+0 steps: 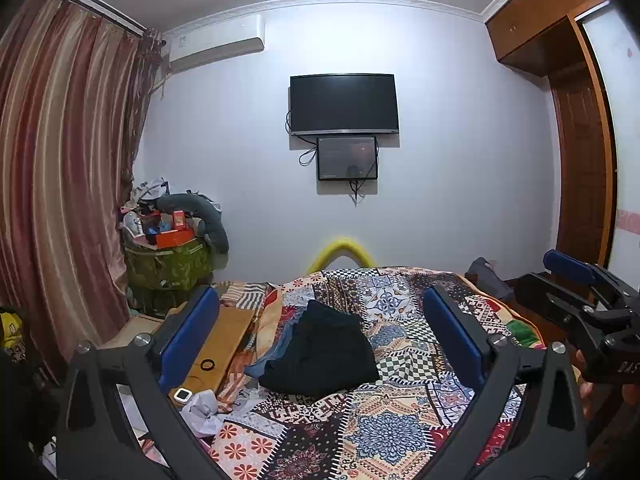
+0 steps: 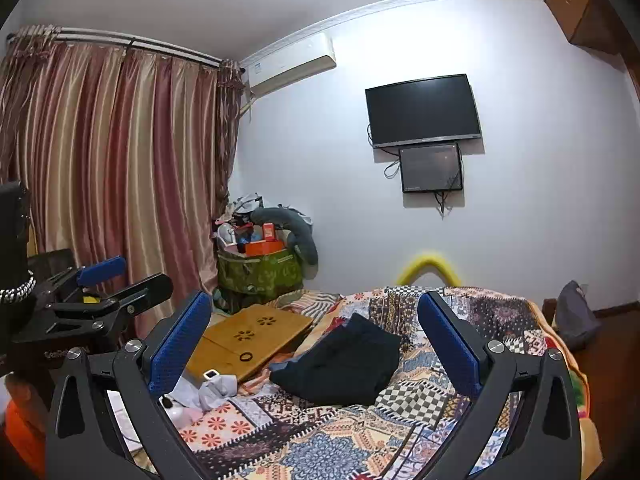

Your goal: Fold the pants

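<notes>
Dark pants lie folded into a compact stack on the patchwork bedspread, partly over a blue denim garment. In the right wrist view the same dark pants rest mid-bed. My left gripper is held back from the stack, raised above the bed, open wide with nothing between its blue pads. My right gripper is likewise open and empty, apart from the pants. Each gripper shows in the other's view: the right gripper at the right edge, the left gripper at the left.
A wooden lap desk with a black hair tie lies on the bed's left side, crumpled white cloth near it. A green bin heaped with clutter stands by the striped curtain. A dark bag sits at right.
</notes>
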`<state>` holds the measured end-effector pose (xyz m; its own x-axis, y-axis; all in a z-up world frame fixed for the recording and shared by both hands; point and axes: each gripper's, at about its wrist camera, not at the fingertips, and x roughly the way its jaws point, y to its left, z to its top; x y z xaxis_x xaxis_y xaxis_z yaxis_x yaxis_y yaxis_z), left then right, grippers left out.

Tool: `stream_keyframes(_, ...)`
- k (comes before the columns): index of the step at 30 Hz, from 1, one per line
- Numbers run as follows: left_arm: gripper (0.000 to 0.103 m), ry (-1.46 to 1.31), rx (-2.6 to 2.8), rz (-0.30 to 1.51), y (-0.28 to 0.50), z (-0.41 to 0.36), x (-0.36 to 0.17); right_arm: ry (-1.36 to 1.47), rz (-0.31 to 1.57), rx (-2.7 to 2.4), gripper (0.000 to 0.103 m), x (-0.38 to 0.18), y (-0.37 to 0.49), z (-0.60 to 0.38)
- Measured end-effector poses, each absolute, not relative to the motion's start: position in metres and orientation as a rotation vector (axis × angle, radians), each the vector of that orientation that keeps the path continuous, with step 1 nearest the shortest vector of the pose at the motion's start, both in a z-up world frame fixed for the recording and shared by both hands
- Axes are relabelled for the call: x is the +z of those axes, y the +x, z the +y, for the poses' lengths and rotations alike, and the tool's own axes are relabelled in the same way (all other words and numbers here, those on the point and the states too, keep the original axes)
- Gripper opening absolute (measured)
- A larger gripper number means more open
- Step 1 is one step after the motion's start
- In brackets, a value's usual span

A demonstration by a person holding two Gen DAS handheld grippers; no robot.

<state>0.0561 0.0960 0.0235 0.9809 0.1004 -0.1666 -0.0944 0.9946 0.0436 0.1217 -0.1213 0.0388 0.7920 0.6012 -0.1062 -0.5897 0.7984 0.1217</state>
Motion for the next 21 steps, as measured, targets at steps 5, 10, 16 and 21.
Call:
stream_keyframes(5, 0.103, 0.025, 0.082, 0.166, 0.05, 0.094, 0.024, 0.088, 0.141, 0.625, 0.103, 0.038, 0.121, -0.126)
stream_keyframes(10, 0.103, 0.024, 0.074, 0.172, 0.052, 0.093, 0.022, 0.072, 0.141, 0.614, 0.103, 0.035, 0.118, -0.126)
stream_keyframes(16, 0.103, 0.03, 0.071, 0.184, 0.055, 0.091, 0.017, 0.072, 0.149, 0.605, 0.103, 0.03, 0.118, -0.127)
stream_keyframes(21, 0.103, 0.029, 0.069, 0.197, 0.06, 0.092, 0.015, 0.075, 0.154, 0.598, 0.103, 0.028, 0.118, -0.127)
